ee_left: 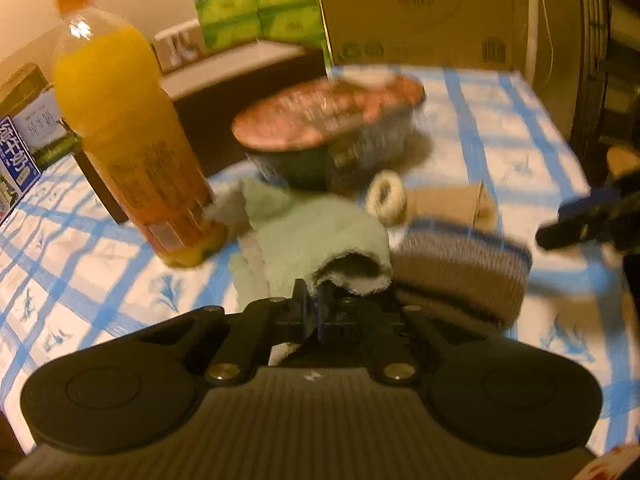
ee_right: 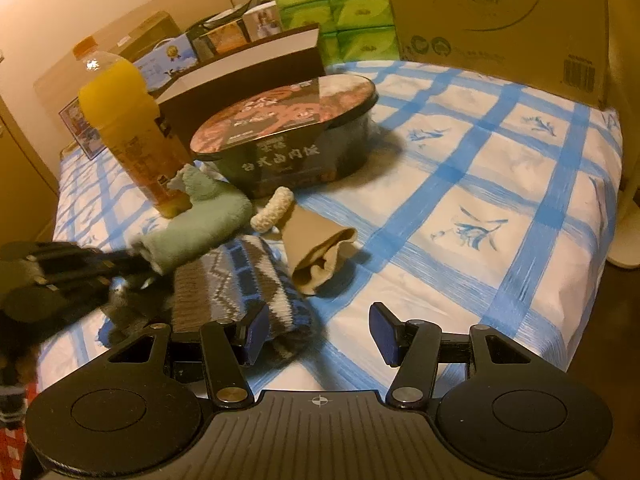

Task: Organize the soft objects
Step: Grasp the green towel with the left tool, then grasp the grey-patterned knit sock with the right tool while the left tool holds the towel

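The left gripper (ee_left: 313, 312) is pinching the near edge of the green sock (ee_left: 316, 232) with its fingers squeezed nearly together. The right gripper (ee_right: 316, 330) is holding nothing, and its fingers are standing wide apart over the blue checked cloth (ee_right: 500, 184).

Only the right wrist view is showing the whole pile clearly. The green sock is lying against the orange juice bottle (ee_right: 132, 132). The patterned knit sock (ee_right: 240, 280) is lying just beside it, nearer to the camera. The tan sock (ee_right: 320, 248) is lying to the right, with the small cream ring (ee_right: 274, 210) touching its far end. This view is also showing the left gripper (ee_right: 132, 260) at the left, touching the green sock.

The left wrist view is blurry. It is showing a blue milk carton (ee_left: 16, 160) at the far left with Chinese writing. The noodle bowl (ee_right: 288, 136) is sitting behind the socks, with white Chinese writing on its side. Green tissue packs (ee_right: 340, 12) and a cardboard box (ee_right: 500, 20) with a barcode are standing far back.
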Action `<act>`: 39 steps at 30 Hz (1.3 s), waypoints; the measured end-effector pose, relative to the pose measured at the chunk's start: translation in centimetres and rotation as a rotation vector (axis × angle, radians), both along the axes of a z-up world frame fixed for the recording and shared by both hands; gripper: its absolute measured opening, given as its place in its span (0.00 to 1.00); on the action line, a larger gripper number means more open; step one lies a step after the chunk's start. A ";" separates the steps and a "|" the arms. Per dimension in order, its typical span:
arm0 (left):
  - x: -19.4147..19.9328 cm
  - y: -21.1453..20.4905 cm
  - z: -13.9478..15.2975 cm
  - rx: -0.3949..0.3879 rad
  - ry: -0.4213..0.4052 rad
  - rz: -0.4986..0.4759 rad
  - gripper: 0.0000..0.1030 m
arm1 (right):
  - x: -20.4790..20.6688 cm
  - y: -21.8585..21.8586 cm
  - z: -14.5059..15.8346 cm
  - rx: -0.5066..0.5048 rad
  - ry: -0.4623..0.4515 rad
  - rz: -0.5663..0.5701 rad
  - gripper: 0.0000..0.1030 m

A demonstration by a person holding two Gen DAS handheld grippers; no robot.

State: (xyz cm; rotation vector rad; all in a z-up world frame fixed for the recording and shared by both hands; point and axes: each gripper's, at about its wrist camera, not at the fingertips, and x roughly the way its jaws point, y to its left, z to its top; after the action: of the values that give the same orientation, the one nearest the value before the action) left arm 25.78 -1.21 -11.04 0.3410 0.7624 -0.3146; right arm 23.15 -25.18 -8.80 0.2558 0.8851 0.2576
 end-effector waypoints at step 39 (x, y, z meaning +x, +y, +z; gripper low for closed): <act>-3.5 15.9 1.8 -0.268 0.134 0.421 0.44 | 1.9 0.4 -0.2 -0.022 0.012 -0.014 0.54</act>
State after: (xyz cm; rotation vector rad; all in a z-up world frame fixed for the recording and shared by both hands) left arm 22.24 14.66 -9.22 -0.0969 0.8905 -0.0391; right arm 25.07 -24.83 -8.98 0.2429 0.8968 0.2333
